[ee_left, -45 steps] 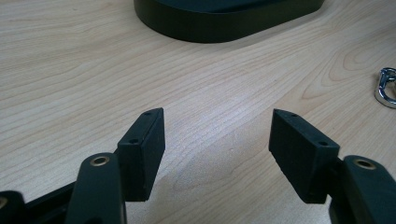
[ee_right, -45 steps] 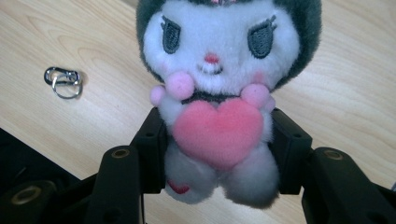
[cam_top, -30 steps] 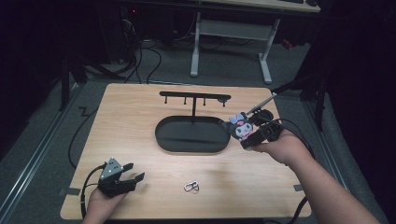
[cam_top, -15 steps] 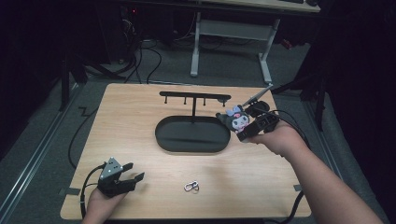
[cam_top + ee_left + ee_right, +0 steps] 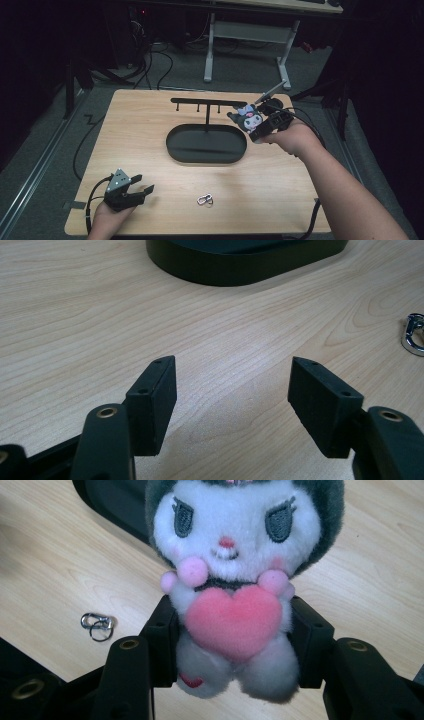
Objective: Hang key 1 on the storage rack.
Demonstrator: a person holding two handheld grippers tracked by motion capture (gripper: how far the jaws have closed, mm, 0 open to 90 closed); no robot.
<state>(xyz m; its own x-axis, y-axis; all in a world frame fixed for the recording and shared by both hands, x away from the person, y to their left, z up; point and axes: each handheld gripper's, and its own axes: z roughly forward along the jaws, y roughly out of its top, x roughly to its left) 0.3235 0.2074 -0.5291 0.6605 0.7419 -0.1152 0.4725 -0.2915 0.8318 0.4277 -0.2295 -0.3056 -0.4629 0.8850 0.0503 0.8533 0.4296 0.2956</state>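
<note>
My right gripper (image 5: 252, 124) is shut on a small plush toy (image 5: 235, 575) with a white face, dark hood and a pink heart; its jaws squeeze the body from both sides. In the high view the plush toy (image 5: 248, 119) hangs in the air just right of the black hook stand (image 5: 207, 103), near the right end of its bar. The stand's oval black base (image 5: 206, 145) lies at mid table. My left gripper (image 5: 141, 189) rests open on the wood at the near left, jaws wide apart with nothing between them (image 5: 232, 390). A silver clasp (image 5: 204, 200) lies on the table.
The silver clasp (image 5: 97, 625) lies near the front edge, right of the left gripper, and also at the right edge of the left gripper view (image 5: 414, 334). Cables trail off the table's left side. A desk frame (image 5: 245, 35) stands beyond the far edge.
The right gripper has carried the plush toy up and away from me, from beside the base's right end to level with the stand's bar. The left gripper has stayed put.
</note>
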